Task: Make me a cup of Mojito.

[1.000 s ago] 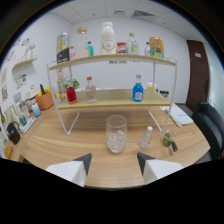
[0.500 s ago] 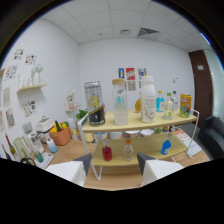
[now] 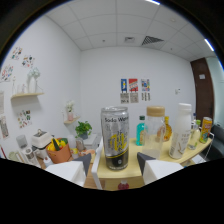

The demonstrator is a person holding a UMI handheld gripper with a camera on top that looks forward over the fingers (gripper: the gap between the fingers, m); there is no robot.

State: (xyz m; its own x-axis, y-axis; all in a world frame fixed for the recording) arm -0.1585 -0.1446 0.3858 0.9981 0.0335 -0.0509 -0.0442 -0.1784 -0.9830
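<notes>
A tall can labelled Soda Water (image 3: 115,137), silver with yellow and black print, stands upright on the top board of a wooden shelf (image 3: 167,157). My gripper (image 3: 114,162) is open, level with the can's lower part. The can stands just ahead of the fingertips (image 3: 85,161), in line with the gap between them, with space on both sides. Nothing is held. The drinking glass seen earlier is out of view.
To the right of the can on the same board stand a teal bottle (image 3: 141,131), a cork-lidded jar (image 3: 155,127), a white bottle (image 3: 181,130) and a yellow can (image 3: 206,130). An orange basket (image 3: 59,150) and a potted plant (image 3: 82,131) sit lower at the left.
The gripper has risen from table height, where a glass stood ahead of it, to the shelf's top board and closed in on the soda water can. The fingers stay open.
</notes>
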